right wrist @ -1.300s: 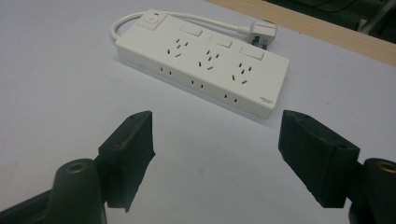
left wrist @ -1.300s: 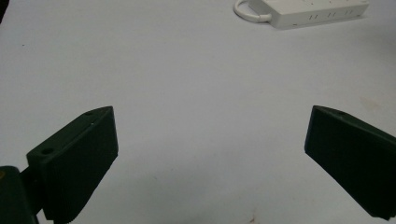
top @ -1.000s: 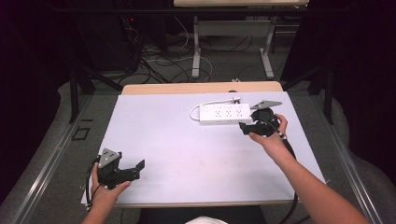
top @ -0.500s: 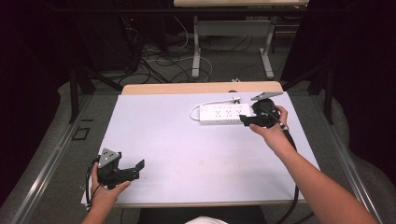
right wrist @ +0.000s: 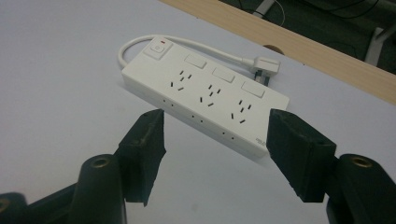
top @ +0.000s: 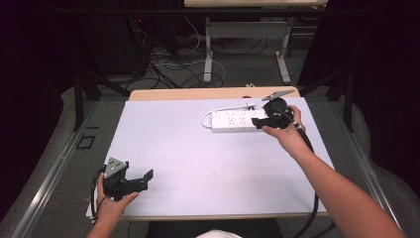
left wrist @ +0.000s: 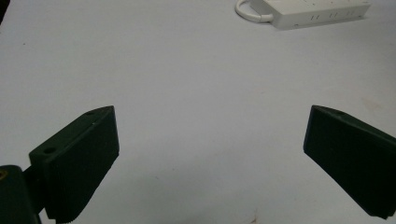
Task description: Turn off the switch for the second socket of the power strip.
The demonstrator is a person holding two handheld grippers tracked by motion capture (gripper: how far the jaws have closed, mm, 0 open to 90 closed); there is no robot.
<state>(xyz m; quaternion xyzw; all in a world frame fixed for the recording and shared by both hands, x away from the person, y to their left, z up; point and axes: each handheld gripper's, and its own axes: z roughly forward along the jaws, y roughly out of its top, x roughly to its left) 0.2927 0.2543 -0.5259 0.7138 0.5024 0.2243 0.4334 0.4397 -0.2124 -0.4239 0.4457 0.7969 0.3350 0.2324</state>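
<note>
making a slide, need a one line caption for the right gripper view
Open right gripper poised over the near end of a white power strip on the white table.

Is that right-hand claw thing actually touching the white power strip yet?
Apart. In the right gripper view, the open right gripper hangs before the power strip, with bare table visible between each jaw and it.

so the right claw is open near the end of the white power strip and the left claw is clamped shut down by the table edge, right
Not quite: the left claw is open, not shut. The left gripper view shows its jaws wide apart over bare table. The rest holds: the right claw is open near the end of the white power strip.
</note>
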